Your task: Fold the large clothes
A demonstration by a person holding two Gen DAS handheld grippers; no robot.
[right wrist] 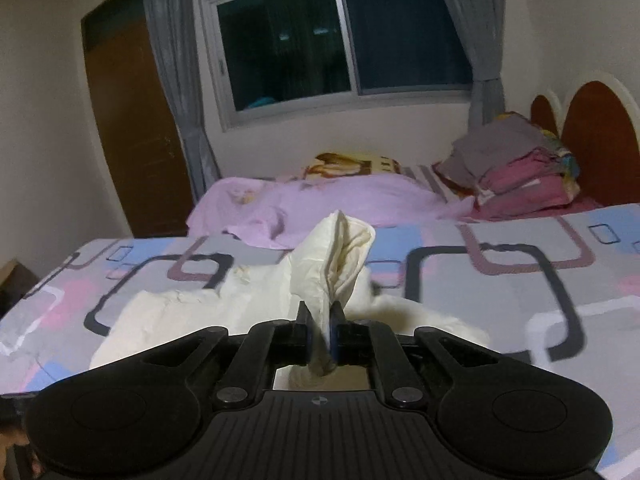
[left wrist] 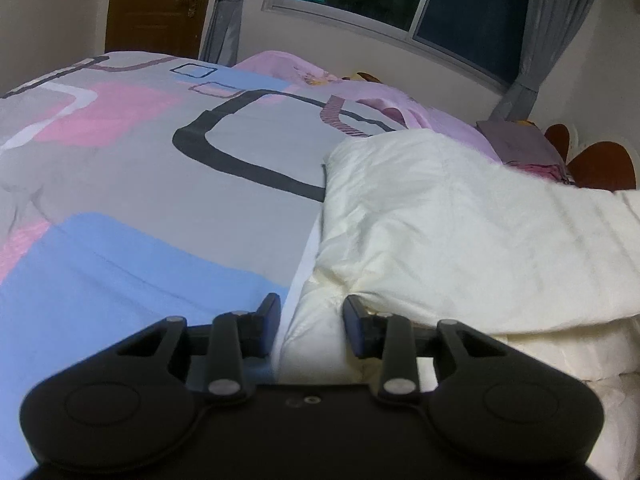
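Observation:
A large cream garment point(left wrist: 440, 220) lies in thick folded layers on the patterned bedspread point(left wrist: 140, 160). My left gripper point(left wrist: 312, 308) sits low at the garment's near left edge. A thick fold of cream cloth fills the gap between its fingers, and a small gap shows beside the left pad, so the jaws stand open. In the right wrist view my right gripper point(right wrist: 320, 316) is shut on a bunched edge of the same cream garment point(right wrist: 336, 256). That edge is lifted and stands up in a peak above the bedspread point(right wrist: 480, 280).
A pink sheet point(right wrist: 320, 204) lies crumpled at the far side of the bed. A stack of folded clothes point(right wrist: 516, 176) sits by the headboard point(right wrist: 596, 136). Behind are a window point(right wrist: 340, 36), grey curtains and a brown door point(right wrist: 132, 128).

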